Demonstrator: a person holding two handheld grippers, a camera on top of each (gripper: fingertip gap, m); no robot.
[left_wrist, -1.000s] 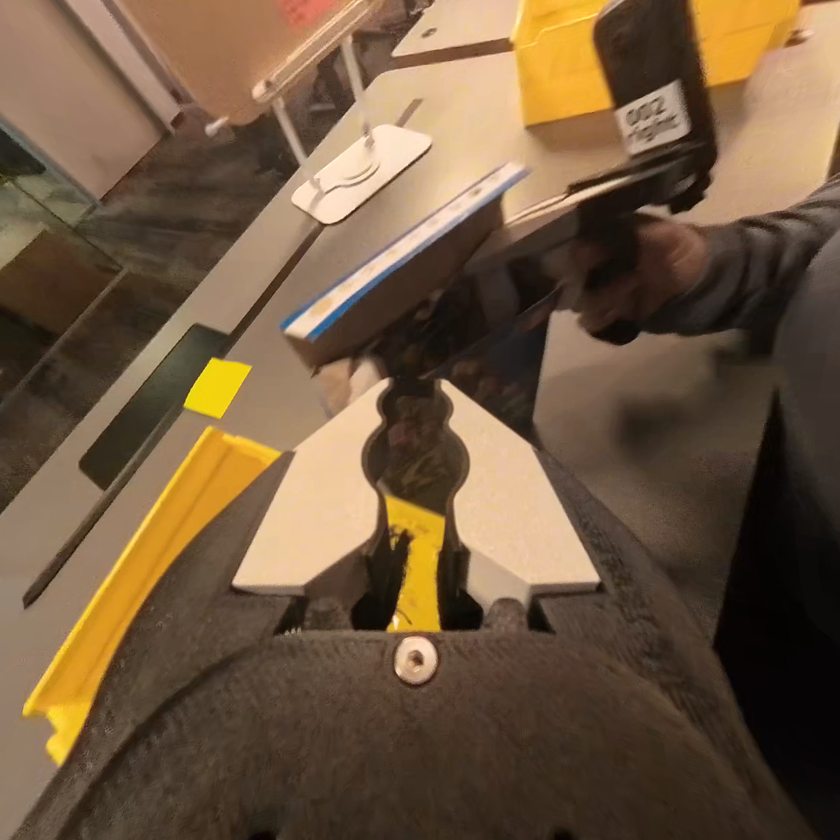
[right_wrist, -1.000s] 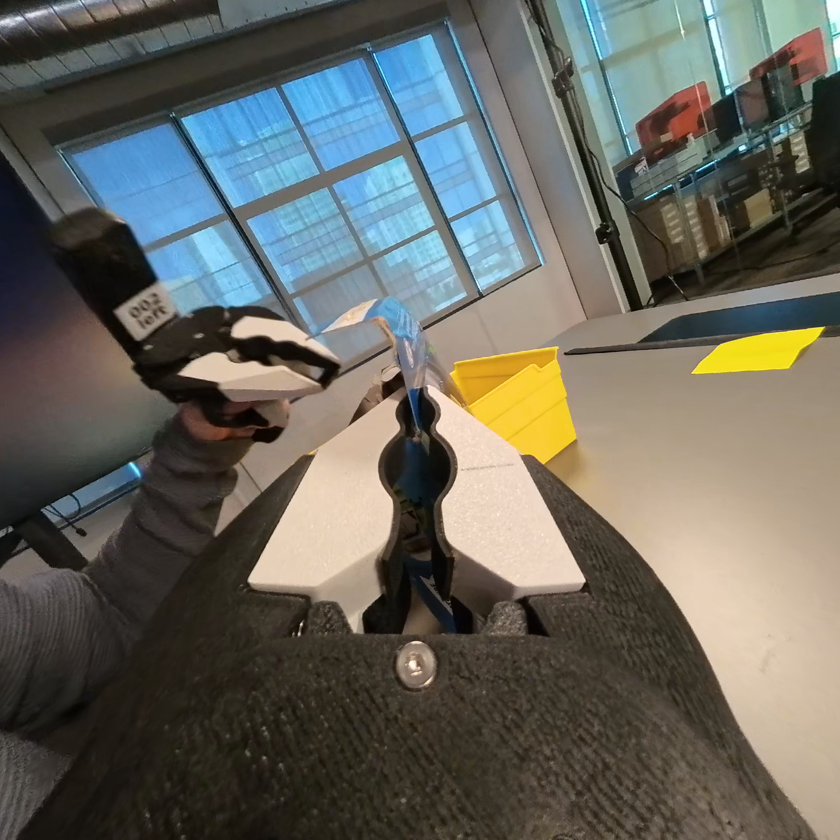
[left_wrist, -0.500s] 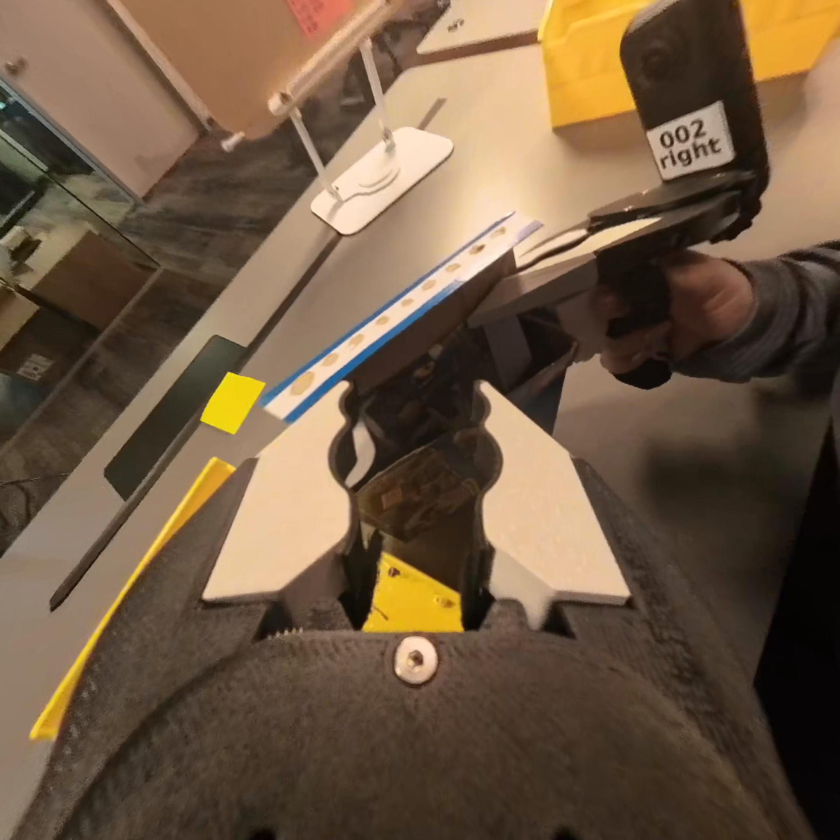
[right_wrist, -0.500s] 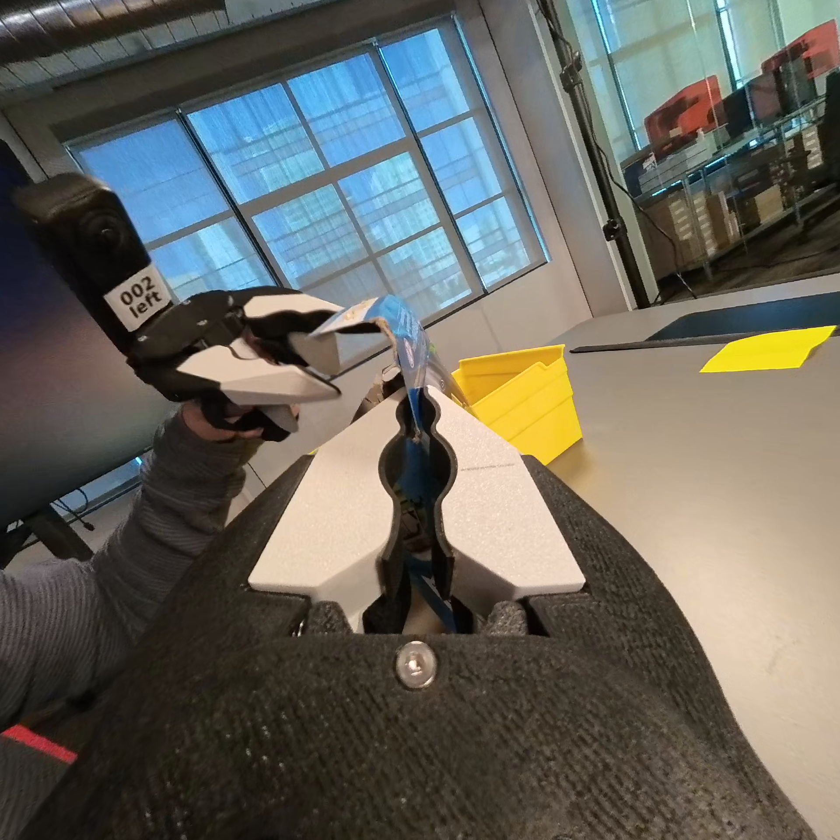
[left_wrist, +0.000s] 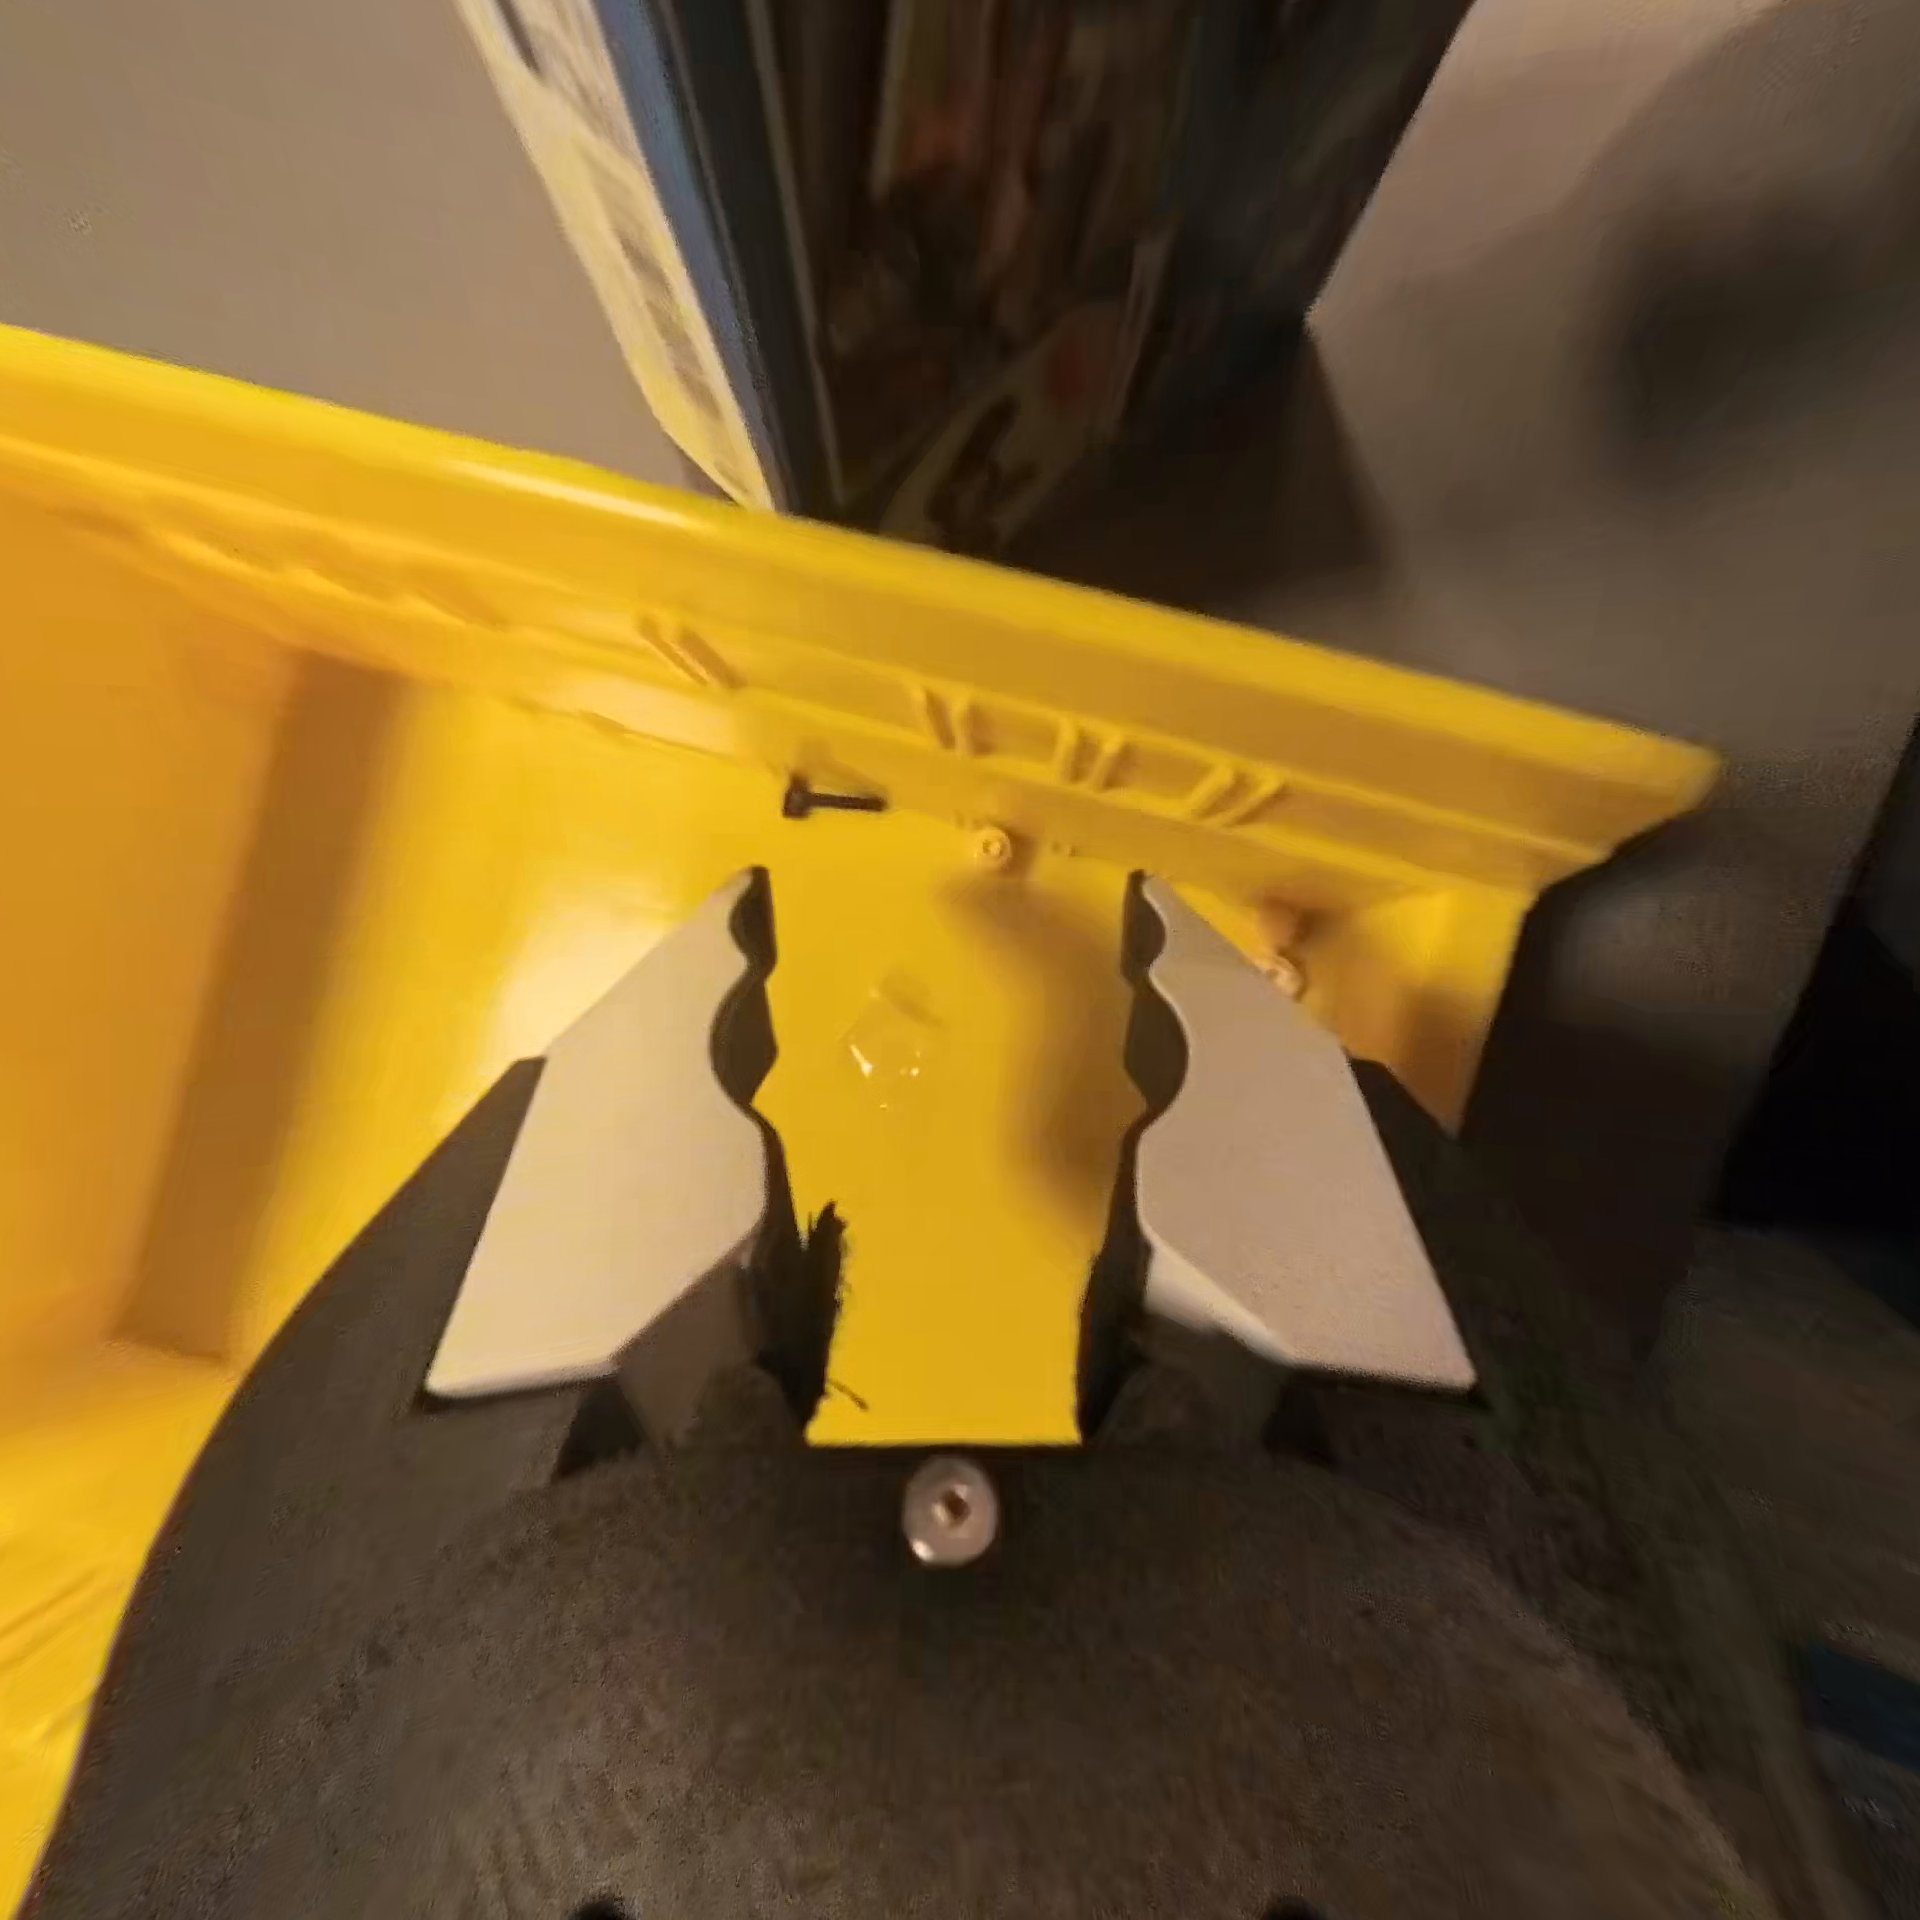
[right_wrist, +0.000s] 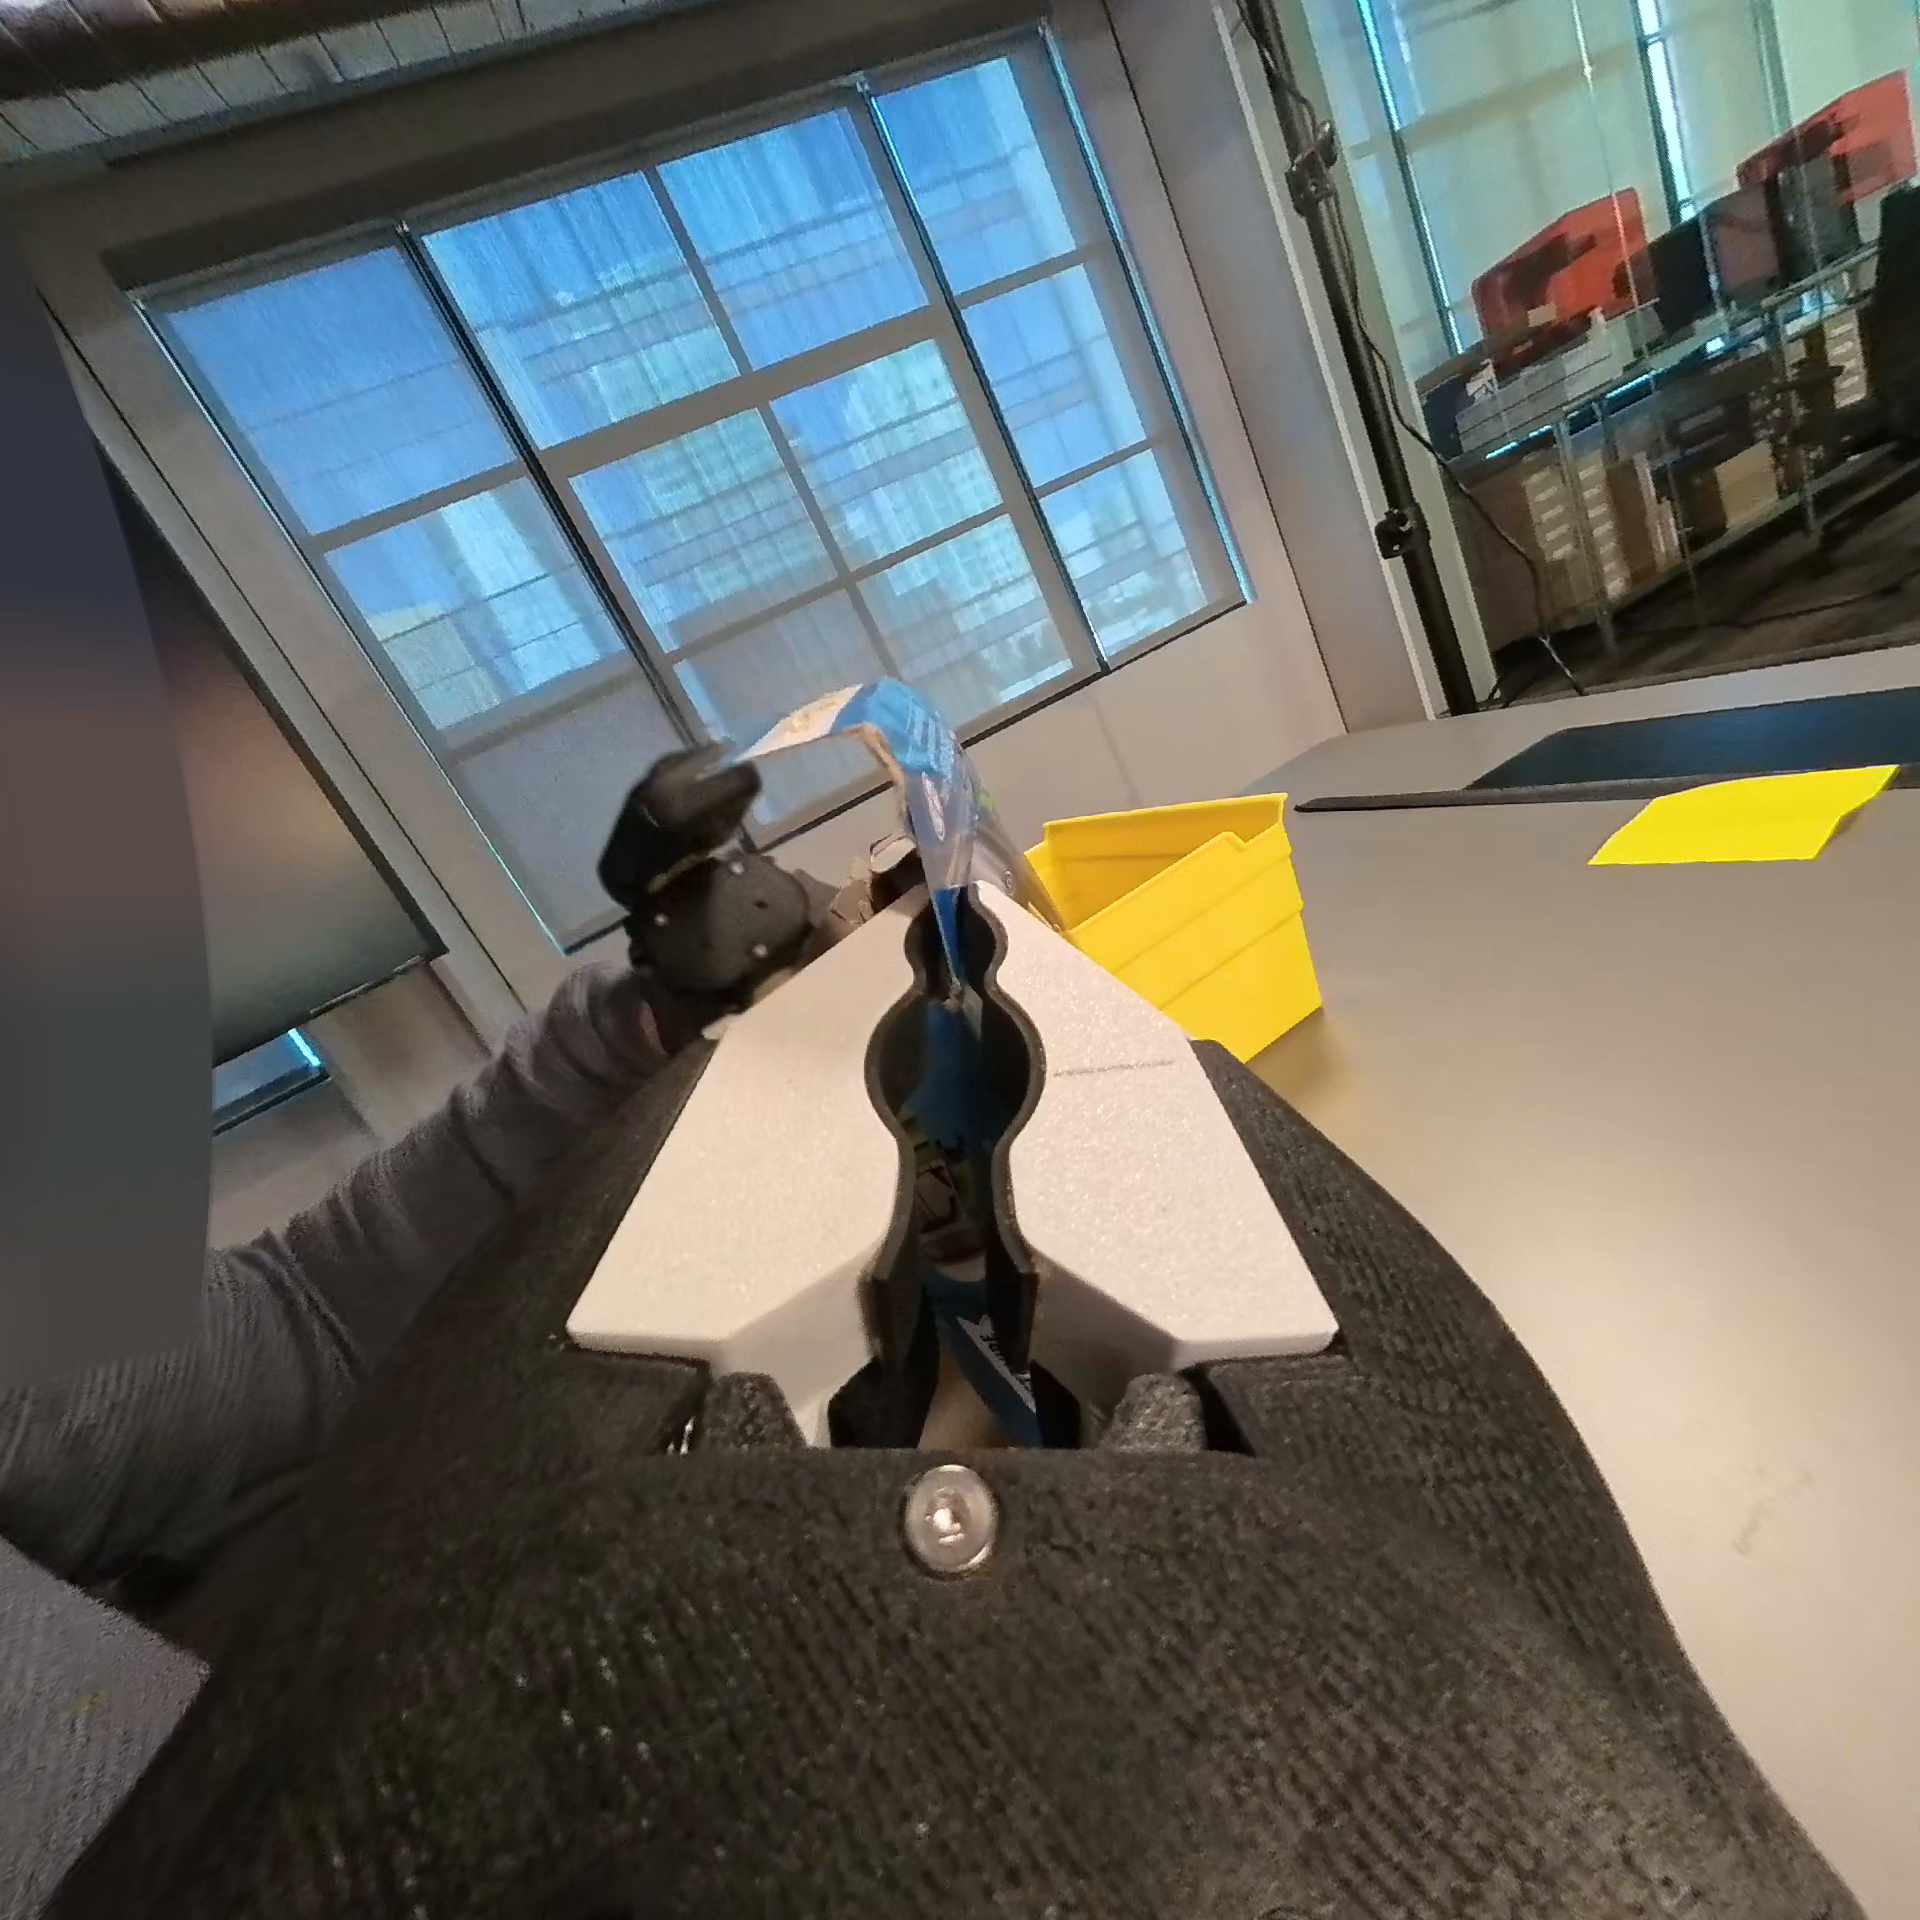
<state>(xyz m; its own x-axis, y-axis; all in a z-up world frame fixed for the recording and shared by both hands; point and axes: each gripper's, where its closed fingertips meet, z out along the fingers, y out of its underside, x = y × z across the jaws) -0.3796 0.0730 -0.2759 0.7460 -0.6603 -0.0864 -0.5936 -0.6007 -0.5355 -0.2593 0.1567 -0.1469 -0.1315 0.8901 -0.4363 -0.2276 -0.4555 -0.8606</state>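
**Left gripper spread over a yellow bin, right gripper clamped on a blue bag**

The left gripper (left_wrist: 945, 904) hangs over a yellow bin (left_wrist: 312, 935) with its two grey fingers (left_wrist: 623, 1174) set wide apart. Only the bin's bare floor shows between them; nothing is in its grasp. Near the left fingertip a small black screw (left_wrist: 831, 801) lies at the foot of the bin's far wall, apart from the finger. That ribbed wall runs straight across ahead of the fingertips, and behind it the bag (left_wrist: 987, 260) stands up from beyond the rim, a pale printed strip along its left edge and a dark glossy face to the right. The picture is blurred, so finer detail is lost.

The right gripper (right_wrist: 961, 914) is clenched on the bag's blue edge (right_wrist: 935, 790): the film runs down through the narrow slot between its white fingers (right_wrist: 1132, 1164), and the tips close against it. The bag's top curls over to the left above the tips. Just left of them sits the black body of the left gripper (right_wrist: 707, 883), with a grey sleeve (right_wrist: 416, 1164) behind it; its fingers are hidden in this view. To the right, a stack of yellow bins (right_wrist: 1195, 925) rests on the grey table (right_wrist: 1610, 1143), close beside the fingertips. Farther right lie a yellow note (right_wrist: 1745, 831) and a dark mat (right_wrist: 1714, 743). Large windows (right_wrist: 675, 468) fill the background.
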